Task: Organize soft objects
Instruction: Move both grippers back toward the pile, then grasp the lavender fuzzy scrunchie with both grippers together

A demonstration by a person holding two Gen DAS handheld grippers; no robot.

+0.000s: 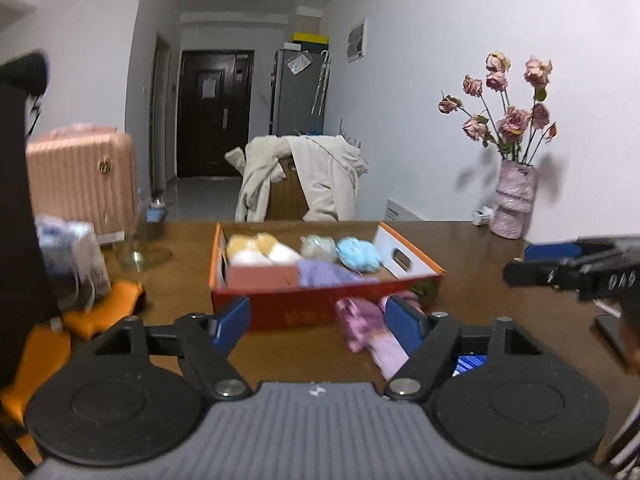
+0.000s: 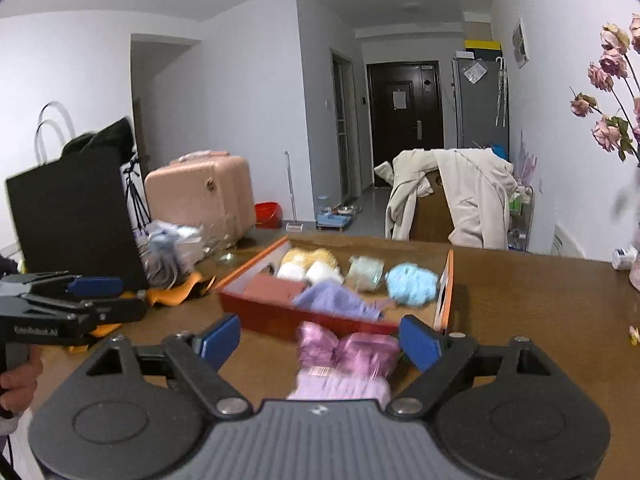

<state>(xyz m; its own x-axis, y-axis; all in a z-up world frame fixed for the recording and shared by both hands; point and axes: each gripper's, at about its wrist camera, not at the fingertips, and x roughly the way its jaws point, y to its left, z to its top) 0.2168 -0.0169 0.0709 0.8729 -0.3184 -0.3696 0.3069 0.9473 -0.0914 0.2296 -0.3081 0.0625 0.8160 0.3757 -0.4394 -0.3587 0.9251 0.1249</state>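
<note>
Currently both the left gripper (image 1: 320, 320) and right gripper (image 2: 320, 340) are wide open, holding nothing. The pink socks (image 2: 346, 360) lie on the worktop (image 2: 540, 300) just near of the box (image 2: 288, 320). Risk: a low grab snags the box wall, or pinches one sock only.

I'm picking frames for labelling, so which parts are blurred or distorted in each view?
Left wrist view: box contents and pink soft item smeared by motion; walls bow from the fisheye. Right wrist view: pink item blurred most, purple cloth soft, doorway sharper.
</note>
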